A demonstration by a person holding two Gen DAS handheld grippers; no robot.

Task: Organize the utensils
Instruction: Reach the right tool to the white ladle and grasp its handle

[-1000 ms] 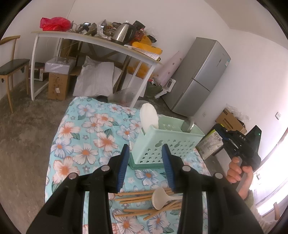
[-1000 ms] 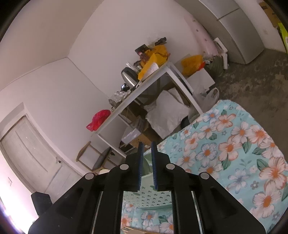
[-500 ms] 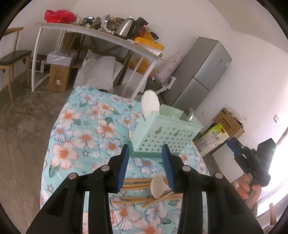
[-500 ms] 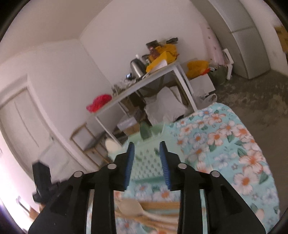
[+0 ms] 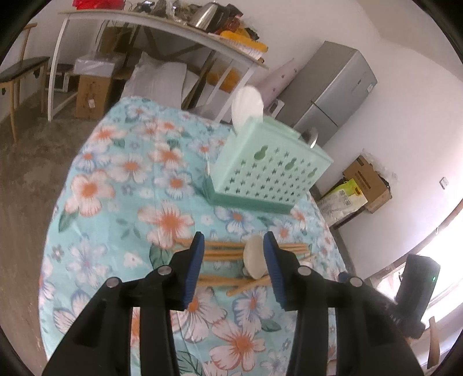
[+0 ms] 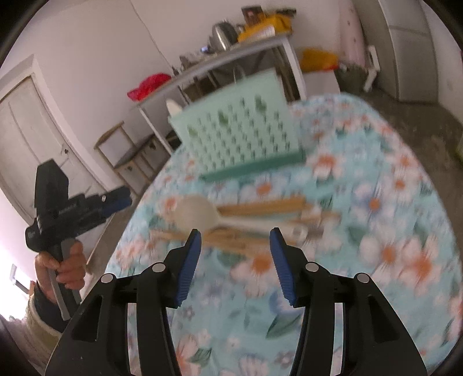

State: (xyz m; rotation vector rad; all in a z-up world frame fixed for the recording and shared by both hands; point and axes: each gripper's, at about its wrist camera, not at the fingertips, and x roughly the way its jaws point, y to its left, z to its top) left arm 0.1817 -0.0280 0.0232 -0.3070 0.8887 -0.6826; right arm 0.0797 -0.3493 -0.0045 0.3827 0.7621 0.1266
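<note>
Several wooden chopsticks [image 5: 220, 249] and a white spoon [image 5: 254, 258] lie in a loose pile on the flowered tablecloth [image 5: 121, 179]. Behind them stands a mint-green perforated basket [image 5: 269, 176] holding a white spoon [image 5: 247, 105] and a metal spoon [image 5: 312, 136]. My left gripper [image 5: 233, 254] hangs just above the pile, its jaws opening and nothing gripped. The right wrist view is blurred: the pile [image 6: 260, 208], its spoon bowl [image 6: 196, 215] and the basket [image 6: 234, 136] lie ahead of my right gripper [image 6: 235, 245], whose jaws are opening and empty. A hand [image 6: 66, 263] holds the left gripper [image 6: 121, 199] at the left.
The table's rounded edge drops to a concrete floor [image 5: 26, 162] on the left. Beyond it stand a white desk [image 5: 162, 24] with a kettle and clutter, a grey fridge [image 5: 332, 86], cardboard boxes [image 5: 367, 179] and a chair [image 5: 20, 69].
Both grippers have sunk toward the chopstick pile. The right one swung from facing the room down to the table, and its jaws went from nearly shut to wide. The left jaws widened slightly.
</note>
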